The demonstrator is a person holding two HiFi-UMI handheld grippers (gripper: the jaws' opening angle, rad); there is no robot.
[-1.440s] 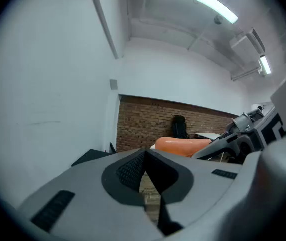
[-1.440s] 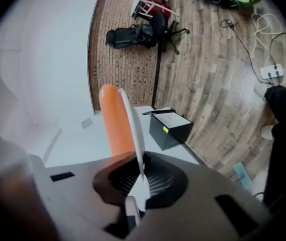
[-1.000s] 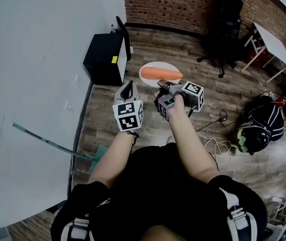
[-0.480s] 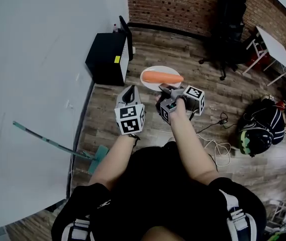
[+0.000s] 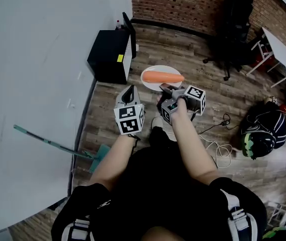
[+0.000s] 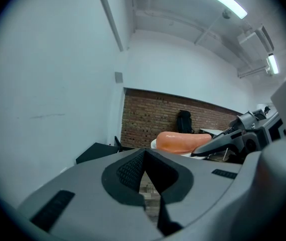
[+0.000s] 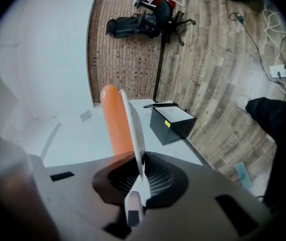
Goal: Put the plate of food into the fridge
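Shoe (image 5: 166,132) stepped forward on wood floor (image 5: 193,49); right claw (image 5: 164,89) grips plate (image 5: 160,68), left claw (image 5: 129,90) closed.

the plate (image 5: 158,68) was white, the food (image 5: 162,77) orange; at eleven o'clock the fridge (image 5: 107,56) was black with a yellow sticker (image 5: 120,58); the wall (image 5: 173,4) was red brick.

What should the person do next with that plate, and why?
Probably carry the plate on toward the black fridge, keeping it level. The right gripper is shut on the plate's rim, and the orange food lies loose on top. The fridge stands on the floor some way ahead, by the white wall. The left gripper is empty, free to help there.
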